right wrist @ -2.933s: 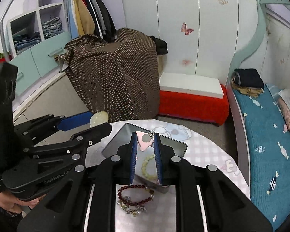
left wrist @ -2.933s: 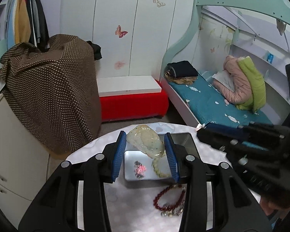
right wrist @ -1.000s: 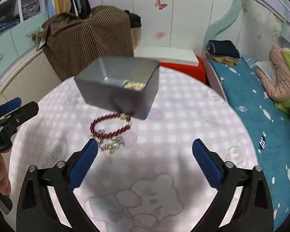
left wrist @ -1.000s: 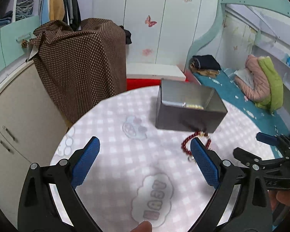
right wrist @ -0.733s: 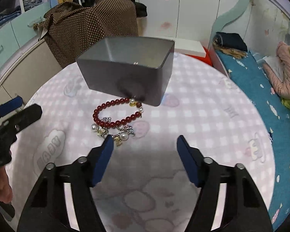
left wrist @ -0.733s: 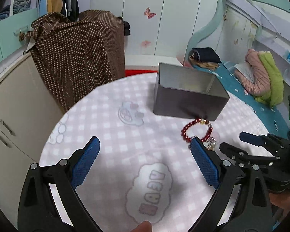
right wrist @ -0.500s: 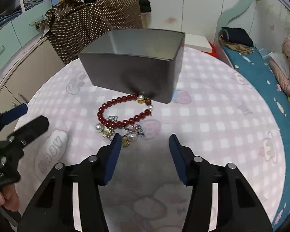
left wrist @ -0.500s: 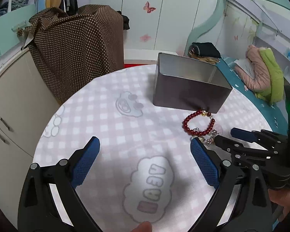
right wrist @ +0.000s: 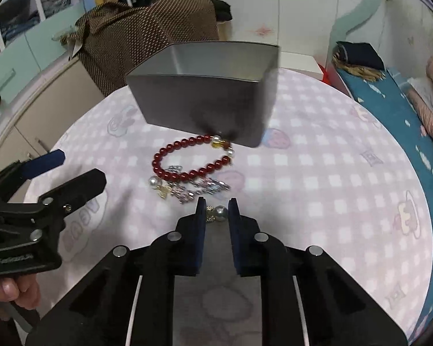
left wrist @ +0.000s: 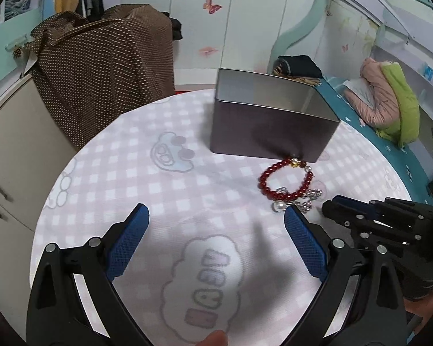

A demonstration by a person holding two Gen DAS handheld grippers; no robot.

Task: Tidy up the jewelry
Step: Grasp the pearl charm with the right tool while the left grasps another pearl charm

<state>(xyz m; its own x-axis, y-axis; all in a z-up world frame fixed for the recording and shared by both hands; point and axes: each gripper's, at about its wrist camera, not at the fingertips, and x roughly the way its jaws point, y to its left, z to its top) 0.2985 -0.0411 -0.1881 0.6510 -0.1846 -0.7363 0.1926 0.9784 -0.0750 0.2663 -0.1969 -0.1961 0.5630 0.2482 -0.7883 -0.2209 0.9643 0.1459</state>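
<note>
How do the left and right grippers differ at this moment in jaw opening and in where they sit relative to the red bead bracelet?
The left gripper has its jaws spread wide, with only bare tablecloth between them; the right gripper has its jaws nearly together around a pearl charm. The left sits off to the side of the red bead bracelet; the right points straight at it. Both have blue pads and hang low over the table.
</note>
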